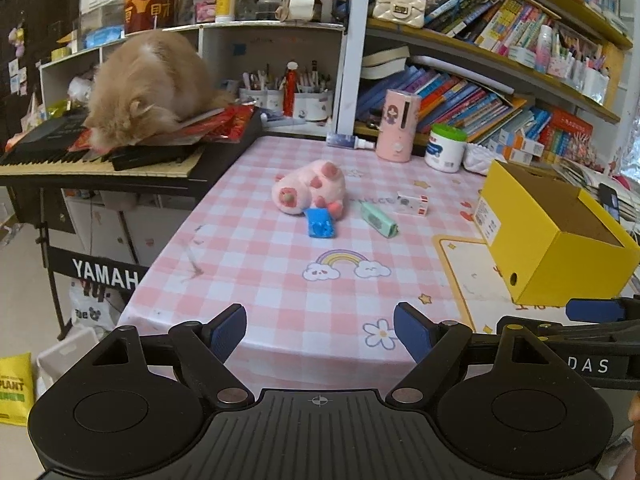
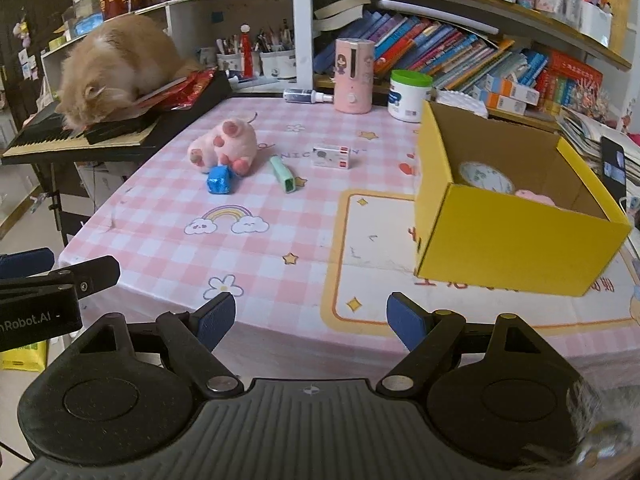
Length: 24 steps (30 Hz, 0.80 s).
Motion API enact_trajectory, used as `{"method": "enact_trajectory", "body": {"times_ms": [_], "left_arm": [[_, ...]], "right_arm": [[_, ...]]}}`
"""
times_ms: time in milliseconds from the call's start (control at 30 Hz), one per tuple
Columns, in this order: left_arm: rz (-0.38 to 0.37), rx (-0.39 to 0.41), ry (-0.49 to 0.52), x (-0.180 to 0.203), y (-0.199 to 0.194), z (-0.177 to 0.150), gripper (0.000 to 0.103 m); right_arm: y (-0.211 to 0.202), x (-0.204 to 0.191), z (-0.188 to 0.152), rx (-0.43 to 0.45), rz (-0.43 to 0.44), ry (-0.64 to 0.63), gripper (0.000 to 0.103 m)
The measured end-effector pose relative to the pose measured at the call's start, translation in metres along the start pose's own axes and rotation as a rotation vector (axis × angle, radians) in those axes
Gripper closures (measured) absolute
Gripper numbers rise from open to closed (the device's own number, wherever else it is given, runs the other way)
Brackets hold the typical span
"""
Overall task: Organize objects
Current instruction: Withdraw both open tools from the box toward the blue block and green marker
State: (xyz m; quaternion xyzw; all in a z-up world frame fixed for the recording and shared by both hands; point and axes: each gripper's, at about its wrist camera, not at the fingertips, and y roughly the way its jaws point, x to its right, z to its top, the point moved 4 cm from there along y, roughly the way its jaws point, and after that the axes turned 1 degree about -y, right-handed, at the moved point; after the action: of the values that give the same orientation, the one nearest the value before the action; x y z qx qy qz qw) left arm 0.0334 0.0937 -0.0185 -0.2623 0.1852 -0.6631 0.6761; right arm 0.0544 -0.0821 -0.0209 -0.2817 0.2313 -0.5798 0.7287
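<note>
Both jaws spread wide, empty: left gripper (image 1: 320, 334), right gripper (image 2: 310, 322), near table edge. Already in yellow box (image 2: 516, 248), right: tape roll (image 2: 486, 178), something pink. Left on checked cloth, mid-table: plush pig (image 2: 224, 144), blue packet (image 2: 219, 180), green case (image 2: 282, 174), white box (image 2: 332, 156).

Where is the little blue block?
In both views the blue block lies mid-table on the checked cloth, touching the pink plush pig, left of the green case.

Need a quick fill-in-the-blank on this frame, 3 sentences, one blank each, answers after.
1. The cardboard box on the table is ____ on the outside.
2. The blue packet touches the pink ____.
3. Both the left gripper and the right gripper have their jaws ____, holding nothing.

Answers: yellow; plush toy; open
</note>
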Motion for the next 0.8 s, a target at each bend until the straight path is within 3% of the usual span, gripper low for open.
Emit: {"method": "enact_trajectory", "body": {"times_ms": [533, 633, 800], "left_arm": [[0.052, -0.049, -0.016, -0.007, 0.062, 0.031, 0.02], [0.054, -0.064, -0.021, -0.006, 0.076, 0.038, 0.02], [0.08, -0.079, -0.022, -0.002, 0.098, 0.051, 0.02]], "right_arm": [[0.066, 0.0, 0.041, -0.038, 0.053, -0.023, 0.024], [0.081, 0.003, 0.051, -0.044, 0.068, -0.032, 0.033], [0.104, 0.006, 0.067, -0.066, 0.095, -0.052, 0.037]]}}
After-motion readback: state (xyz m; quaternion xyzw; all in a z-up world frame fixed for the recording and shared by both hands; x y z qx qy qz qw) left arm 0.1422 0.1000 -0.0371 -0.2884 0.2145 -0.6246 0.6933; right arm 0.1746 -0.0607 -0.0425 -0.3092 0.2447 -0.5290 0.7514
